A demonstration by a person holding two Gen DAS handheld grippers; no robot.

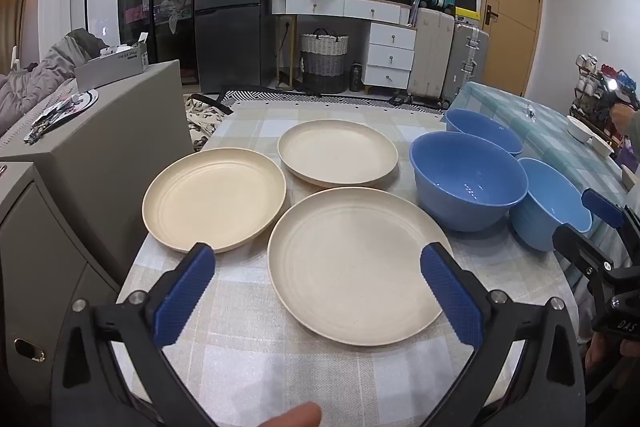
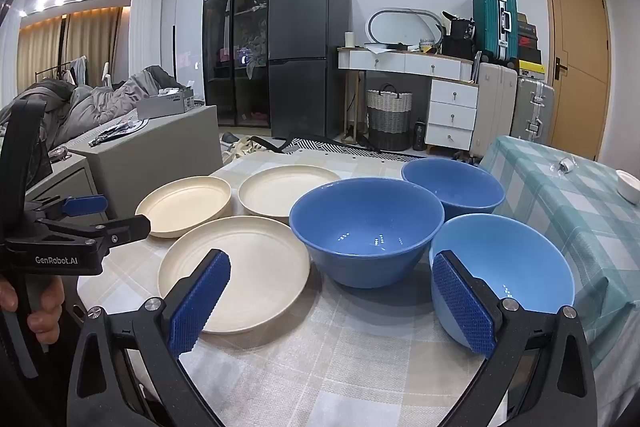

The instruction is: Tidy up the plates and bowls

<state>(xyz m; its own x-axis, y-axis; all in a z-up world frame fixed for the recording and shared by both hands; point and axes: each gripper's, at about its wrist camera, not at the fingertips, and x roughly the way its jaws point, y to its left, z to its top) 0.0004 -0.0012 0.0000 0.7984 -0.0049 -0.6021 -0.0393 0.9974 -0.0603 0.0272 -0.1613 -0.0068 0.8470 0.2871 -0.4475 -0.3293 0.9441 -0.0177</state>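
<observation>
Left wrist view: left gripper (image 1: pixel 316 291) hangs over the near edge of the table (image 1: pixel 248 355), jaws spread wide w/ nothing between the pads; it holds nothing. Three cream plates lie separately on the check cloth: near plate (image 1: pixel 356 267) just ahead of the fingers, left plate (image 1: pixel 214 199) toward the table's left edge, far plate (image 1: pixel 338 153) toward the far edge. To their right sit three blue bowls, all upright: dark bowl (image 1: pixel 468 179), far bowl (image 1: pixel 482 131) behind it, light bowl (image 1: pixel 550 203) at the right edge. Right wrist view: right gripper (image 2: pixel 332 303) also fully spread, empty, right pad overlapping the light bowl (image 2: pixel 516 271) in the picture; contact can't be told. Dark bowl (image 2: pixel 366 223) and far bowl (image 2: pixel 452 187) look touching or nearly so. Nothing stacked yet, so task looks barely begun. Risks, imo: low plate rims give pads little to bite, so a plate could slip or skate on the cloth; the light bowl sits close to the right edge and a nudge might tip it off; the two grippers work close together and could clash.
</observation>
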